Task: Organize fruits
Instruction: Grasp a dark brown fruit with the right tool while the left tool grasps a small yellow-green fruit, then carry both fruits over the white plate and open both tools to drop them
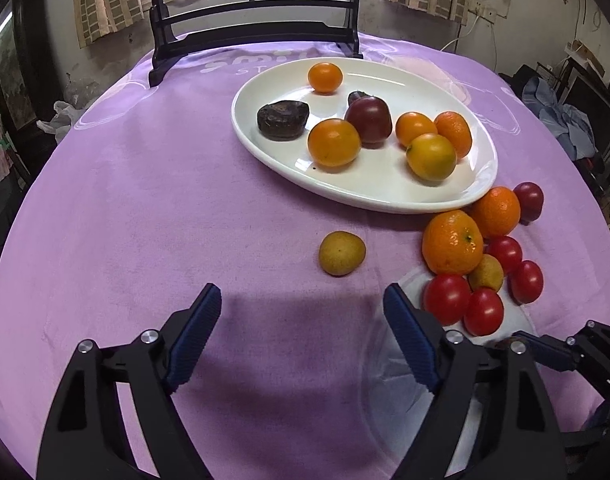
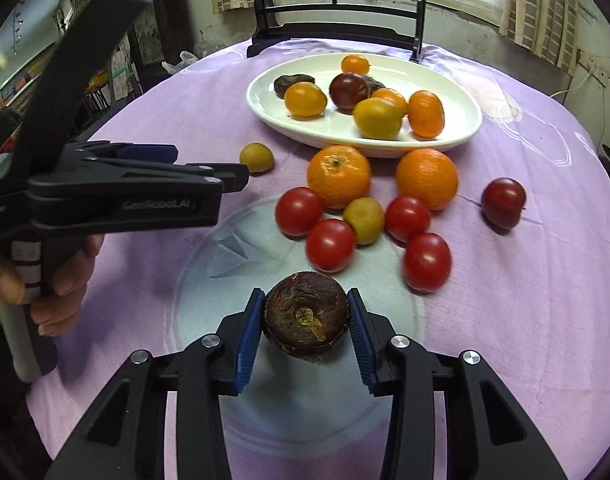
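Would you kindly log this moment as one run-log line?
left gripper: open, empty | right gripper: shut on dark water chestnut | white plate: partly filled | loose fruit remains on purple cloth

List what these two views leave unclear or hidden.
- Right wrist view: whether the right claw truly pinches the brown fruit; a sliver of gap shows by the right pad.
- Left wrist view: that fruit is hidden behind the left claw.
- Both views: a small dark item on the plate, behind the dark red fruit.
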Tool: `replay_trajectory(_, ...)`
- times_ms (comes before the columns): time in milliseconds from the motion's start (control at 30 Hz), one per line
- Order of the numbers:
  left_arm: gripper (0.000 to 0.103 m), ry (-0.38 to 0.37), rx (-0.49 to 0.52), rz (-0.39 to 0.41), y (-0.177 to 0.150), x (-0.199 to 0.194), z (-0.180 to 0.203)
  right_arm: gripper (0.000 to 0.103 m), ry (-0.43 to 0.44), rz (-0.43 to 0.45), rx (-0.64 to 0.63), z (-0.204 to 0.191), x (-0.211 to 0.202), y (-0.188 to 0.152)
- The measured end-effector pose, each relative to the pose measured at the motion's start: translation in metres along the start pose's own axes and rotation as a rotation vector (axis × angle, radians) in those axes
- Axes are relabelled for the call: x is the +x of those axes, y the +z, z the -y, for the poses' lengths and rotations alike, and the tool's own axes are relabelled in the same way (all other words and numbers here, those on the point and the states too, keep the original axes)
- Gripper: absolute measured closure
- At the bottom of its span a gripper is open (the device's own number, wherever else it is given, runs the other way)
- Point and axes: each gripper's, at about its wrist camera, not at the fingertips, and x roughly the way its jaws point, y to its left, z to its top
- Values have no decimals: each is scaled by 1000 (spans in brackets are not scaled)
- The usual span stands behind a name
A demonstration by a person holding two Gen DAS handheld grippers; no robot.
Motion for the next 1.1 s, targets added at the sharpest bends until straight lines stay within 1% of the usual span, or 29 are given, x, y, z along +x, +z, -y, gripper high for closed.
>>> replay_trajectory(33,28,0,8,-7,3,5,2,61,1,0,6,3,-1,-1)
replay_trajectory(67,33,4,12,-15,5,10,4,61,3,-1,14,7,-2,-2)
replay_trajectory(100,40,8,13,-23,7,14,5,61,4,0,22,10,-2,-3)
replay_trajectory(167,49,4,11,-40,11,23,6,61,4,2,35,15,-5,-6)
replay_trajectory(233,65,1,32,-22,14,24,11,61,6,10,48,19,-8,-6)
replay_trajectory(267,80,-3,47,-21,15,24,14,61,6,13,51,21,-9,-4)
replay_trajectory(333,79,-8,54,-32,16,21,15,61,9,28,50,24,-15,-3)
replay_trajectory(400,79,-31,51,-28,17,13,15,61,3,52,34,24,-24,0)
replay_trajectory(567,79,-63,70,43,28,-20,17,61,-36,111,4,29,-44,18)
replay_trajectory(667,79,-84,73,79,40,-35,17,61,-64,159,-7,34,-55,35)
replay_trajectory(733,79,-75,71,98,50,-38,18,61,-78,195,-15,36,-57,52)
replay_trajectory(800,79,-66,62,108,63,-36,17,61,-87,217,-17,39,-53,70)
replay_trajectory(900,79,-59,29,106,82,-26,14,61,-89,225,-4,42,-38,96)
replay_trajectory(1000,79,-26,8,98,97,-9,9,61,-101,214,-4,44,-16,117)
replay_trajectory(1100,79,-22,-8,78,106,6,6,61,-97,186,0,47,6,131)
